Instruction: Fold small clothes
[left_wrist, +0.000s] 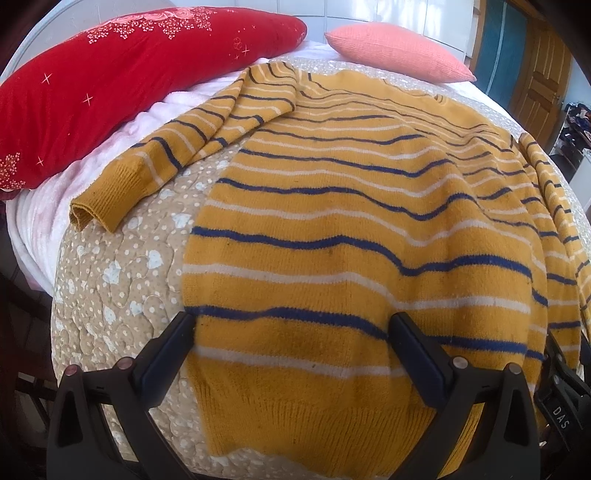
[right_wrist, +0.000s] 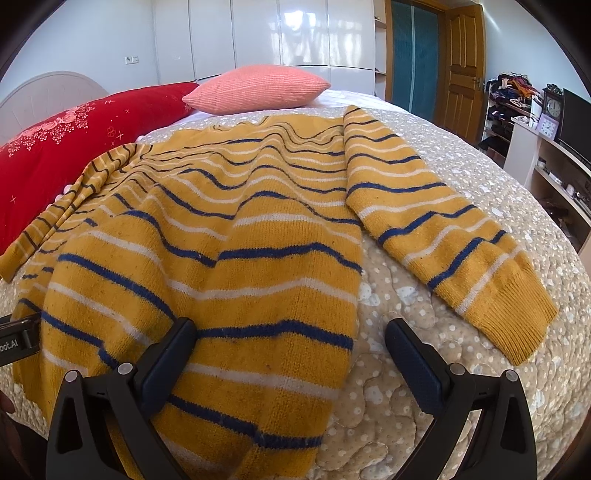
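Observation:
A mustard-yellow sweater (left_wrist: 332, 229) with blue and white stripes lies spread flat on the bed, hem toward me. Its left sleeve (left_wrist: 147, 170) angles out to the left, cuff on the quilt. Its right sleeve (right_wrist: 436, 229) stretches to the right, cuff (right_wrist: 517, 317) near the bed's edge. My left gripper (left_wrist: 291, 328) is open, straddling the hem's left corner. My right gripper (right_wrist: 291, 332) is open over the hem's right edge, one finger (right_wrist: 173, 354) on the knit, the other finger (right_wrist: 413, 358) over the quilt. Part of the right gripper (left_wrist: 561, 387) shows in the left wrist view.
A beige dotted quilt (right_wrist: 461, 387) covers the bed. A red pillow (left_wrist: 110, 92) and a pink cushion (right_wrist: 258, 88) lie at the head, with a pale pink blanket (left_wrist: 48, 221) at the left. White wardrobes, a wooden door (right_wrist: 461, 66) and a shelf unit (right_wrist: 546, 155) stand beyond.

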